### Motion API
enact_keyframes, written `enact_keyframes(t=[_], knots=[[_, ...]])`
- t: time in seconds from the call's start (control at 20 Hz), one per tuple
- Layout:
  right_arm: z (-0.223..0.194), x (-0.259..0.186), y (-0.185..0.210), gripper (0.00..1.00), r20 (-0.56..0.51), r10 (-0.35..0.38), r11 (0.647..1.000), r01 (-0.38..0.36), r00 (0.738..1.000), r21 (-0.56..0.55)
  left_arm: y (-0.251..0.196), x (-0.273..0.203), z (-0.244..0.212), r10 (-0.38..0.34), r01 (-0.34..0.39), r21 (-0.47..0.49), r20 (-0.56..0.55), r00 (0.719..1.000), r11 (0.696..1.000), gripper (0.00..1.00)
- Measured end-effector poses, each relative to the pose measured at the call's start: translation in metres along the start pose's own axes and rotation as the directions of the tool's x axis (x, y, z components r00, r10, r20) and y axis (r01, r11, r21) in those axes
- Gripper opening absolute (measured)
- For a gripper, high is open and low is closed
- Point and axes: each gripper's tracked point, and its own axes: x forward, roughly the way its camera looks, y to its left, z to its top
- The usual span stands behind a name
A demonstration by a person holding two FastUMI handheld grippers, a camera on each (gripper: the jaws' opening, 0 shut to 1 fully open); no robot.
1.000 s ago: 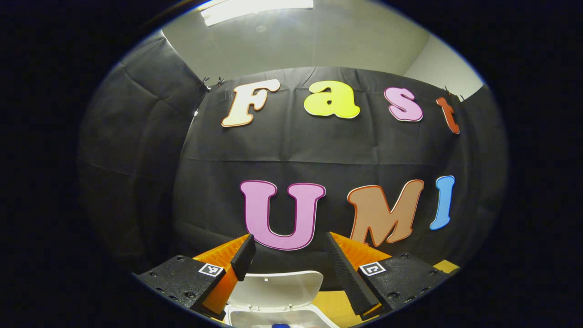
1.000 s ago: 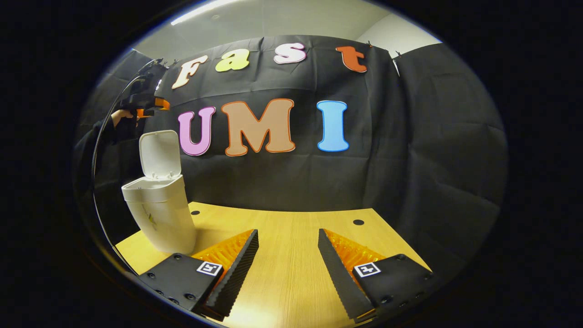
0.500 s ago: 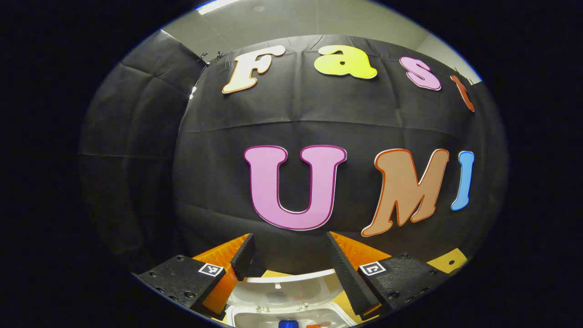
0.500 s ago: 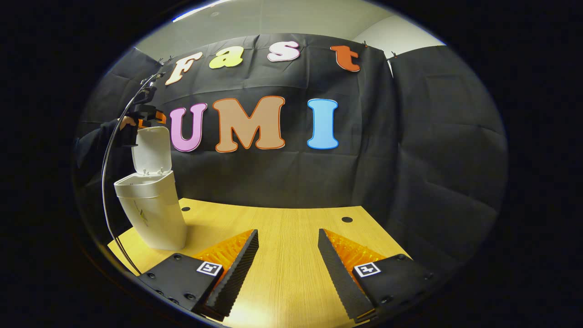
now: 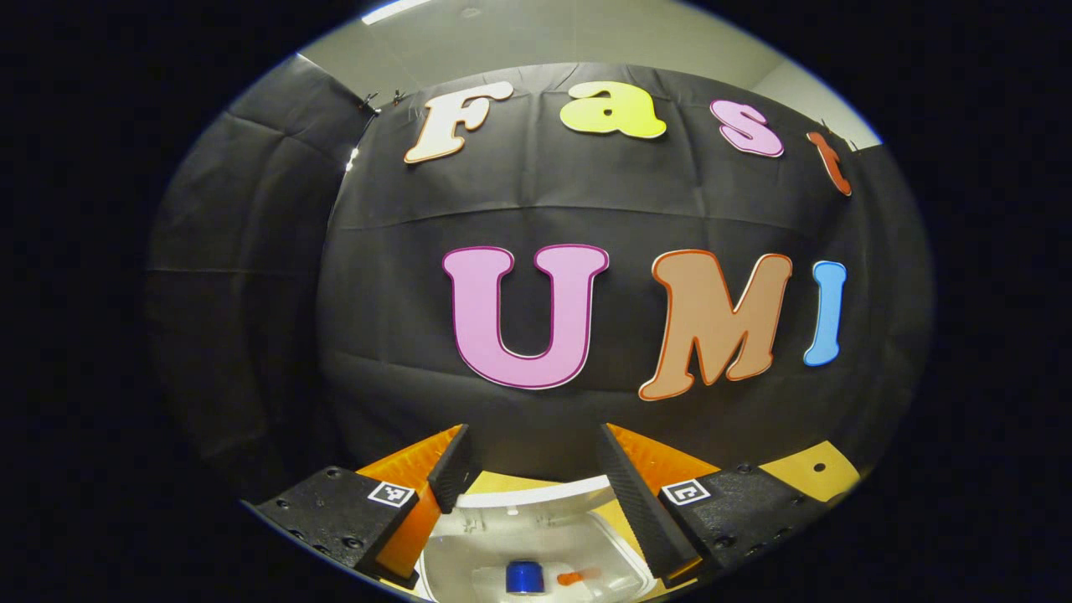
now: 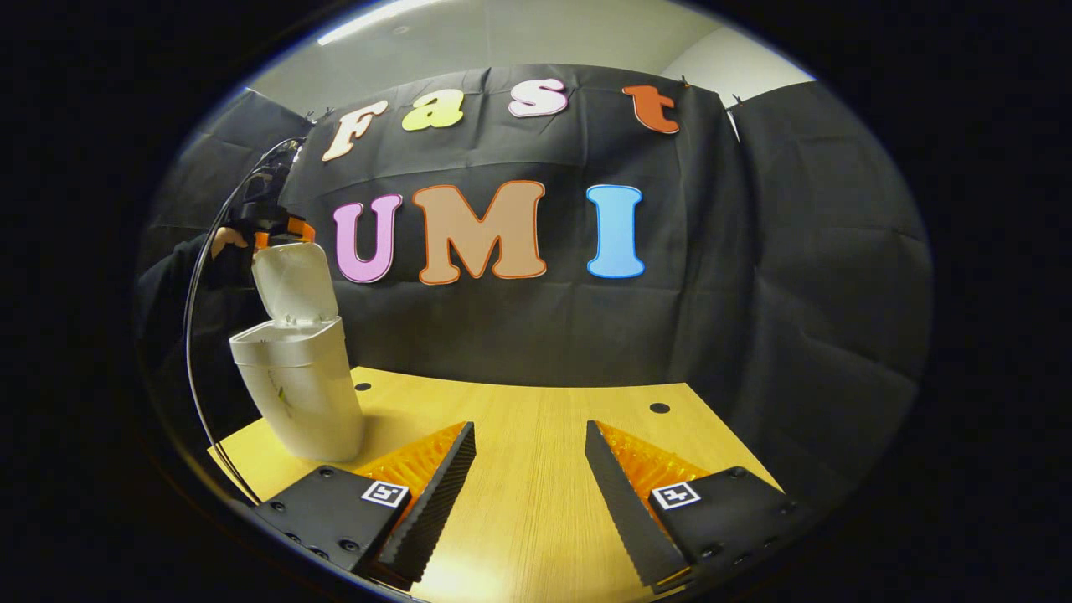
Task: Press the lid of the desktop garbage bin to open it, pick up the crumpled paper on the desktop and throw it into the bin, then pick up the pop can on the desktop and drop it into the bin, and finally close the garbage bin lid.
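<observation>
White bin lid (image 6: pixel 287 282) tilts under the spread left gripper (image 5: pixel 529 459); right gripper (image 6: pixel 529 469), fingers apart, hovers over bare tabletop (image 6: pixel 528 410).

Smooth plastic bin (image 6: pixel 297 394) and lid (image 6: pixel 293 280), wood-grain tabletop (image 6: pixel 519 444), matt cloth wall (image 6: pixel 796 276).

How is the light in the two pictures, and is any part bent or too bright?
Left gripper view: ceiling lamp glares at the top edge; the bin inside is dim. Right gripper view: the table is evenly lit, with a bright patch near the bottom edge; the fisheye bends the table's far edge, and the bin leans.
</observation>
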Motion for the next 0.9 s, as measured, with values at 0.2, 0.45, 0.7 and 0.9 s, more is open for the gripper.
enact_keyframes(t=[0.2, 0.45, 0.7, 0.9], knots=[[0.001, -0.002, 0.000, 0.90, 0.001, 0.022, 1.000, -0.022, 1.000, 0.004, -0.007, -0.031, -0.029, 0.007, -0.008, -0.041, -0.005, 1.000, 0.999, 0.90], [-0.001, -0.005, -0.007, 0.90, -0.005, 0.035, 0.999, -0.035, 0.999, -0.005, -0.012, -0.055, -0.083, 0.027, -0.030, -0.036, -0.062, 0.998, 0.999, 0.90], [-0.007, -0.007, -0.011, 0.90, -0.021, 0.045, 0.999, -0.045, 0.999, -0.012, -0.017, -0.065, -0.124, 0.037, -0.038, -0.011, -0.117, 0.992, 0.999, 0.92], [-0.011, -0.006, -0.014, 0.90, -0.035, 0.048, 0.999, -0.048, 0.998, -0.018, -0.018, -0.067, -0.145, 0.048, -0.046, 0.016, -0.141, 0.989, 0.999, 0.92]])
